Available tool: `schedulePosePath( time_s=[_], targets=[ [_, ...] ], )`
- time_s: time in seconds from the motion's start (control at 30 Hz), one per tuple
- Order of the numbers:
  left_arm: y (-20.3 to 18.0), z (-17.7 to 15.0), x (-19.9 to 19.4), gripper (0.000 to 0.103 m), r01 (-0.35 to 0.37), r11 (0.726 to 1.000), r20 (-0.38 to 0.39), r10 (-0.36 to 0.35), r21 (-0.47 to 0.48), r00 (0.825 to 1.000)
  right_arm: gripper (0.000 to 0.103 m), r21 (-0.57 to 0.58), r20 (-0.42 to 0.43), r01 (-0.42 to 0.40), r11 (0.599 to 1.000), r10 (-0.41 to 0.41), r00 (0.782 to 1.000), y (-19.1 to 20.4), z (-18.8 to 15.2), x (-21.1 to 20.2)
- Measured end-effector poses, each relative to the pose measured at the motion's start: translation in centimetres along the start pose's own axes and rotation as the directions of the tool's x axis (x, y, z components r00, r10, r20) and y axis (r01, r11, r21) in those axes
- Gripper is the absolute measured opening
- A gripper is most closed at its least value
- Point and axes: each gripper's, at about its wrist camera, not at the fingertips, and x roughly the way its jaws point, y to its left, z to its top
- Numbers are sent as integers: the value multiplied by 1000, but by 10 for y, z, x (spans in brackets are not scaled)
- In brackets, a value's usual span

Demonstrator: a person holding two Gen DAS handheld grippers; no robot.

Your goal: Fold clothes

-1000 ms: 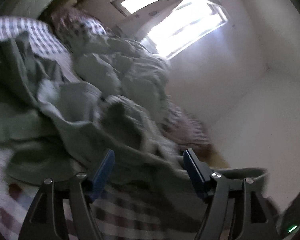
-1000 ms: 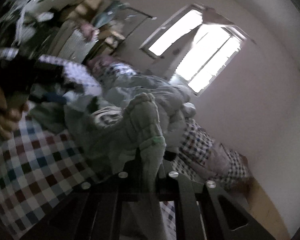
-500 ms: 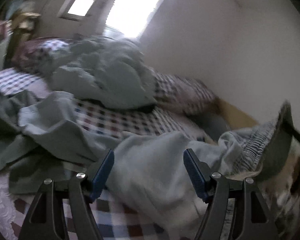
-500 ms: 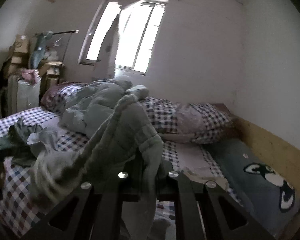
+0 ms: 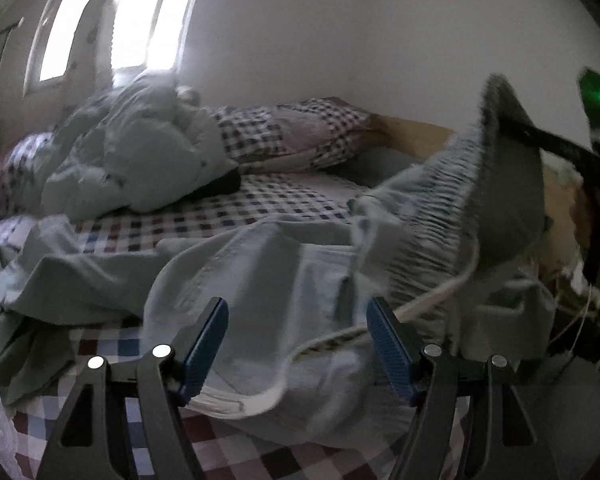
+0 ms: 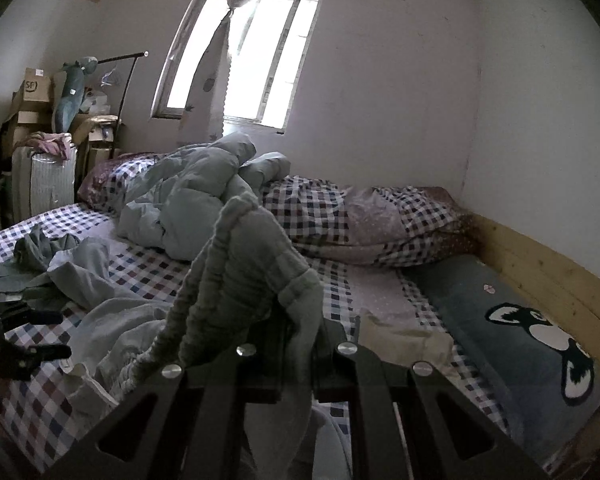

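- Bed [image 6: 260,272]: we see the checked sheet carrying a rumpled quilt [image 6: 196,200], pillows [image 6: 380,220] and a heap of other clothes [image 6: 40,256] at its left. The risk we judge is that this clutter leaves little flat ground, so any fold laid here may come out crooked.
- Pale green garment [image 5: 260,280]: it lies spread and creased across the near part of the bed, with its gathered waistband [image 5: 440,216] lifted up at the right. We judge that it could drag on the sheet, bunch, or catch the clothes heap if it is pulled sideways.
- Right gripper [image 6: 296,360]: its jaws are closed on the waistband, which bunches up in front of the camera. Only a narrow pinch of thick gathered cloth shows between the pads, so we judge a slip likely under a sharp tug, which would drop the raised end.
- Left gripper [image 5: 296,336]: its blue pads stand wide apart and hold nothing, with the garment's cloth lying under and beyond them. We judge that closing here could seize two layers at once.
- Drawstring [image 5: 380,320]: the white cord trails loose just beside the left gripper's right pad. We judge that it could be pinched instead of the cloth, or snag.
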Motion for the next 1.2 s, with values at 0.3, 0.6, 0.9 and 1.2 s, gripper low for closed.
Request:
schedulePosePath(
  time_s=[0.3, 0.6, 0.9, 1.2],
  targets=[
    [-53, -36, -21, 76, 0, 997, -55, 4, 75, 998, 9, 103, 16, 18, 995, -20, 1000, -14, -21, 3],
    [-112, -41, -6, 76, -75, 964, -24, 84, 257, 996, 10, 146, 37, 41, 988, -47, 998, -20, -56, 11],
    [-109, -20, 20, 76, -194, 931, 35, 192, 308, 981, 10, 176, 37, 6, 984, -13, 999, -31, -78, 8],
    [-114, -18, 39, 6, -181, 927, -18, 198, 328, 980, 11, 170, 39, -6, 985, 0, 999, -32, -85, 6]
  ],
)
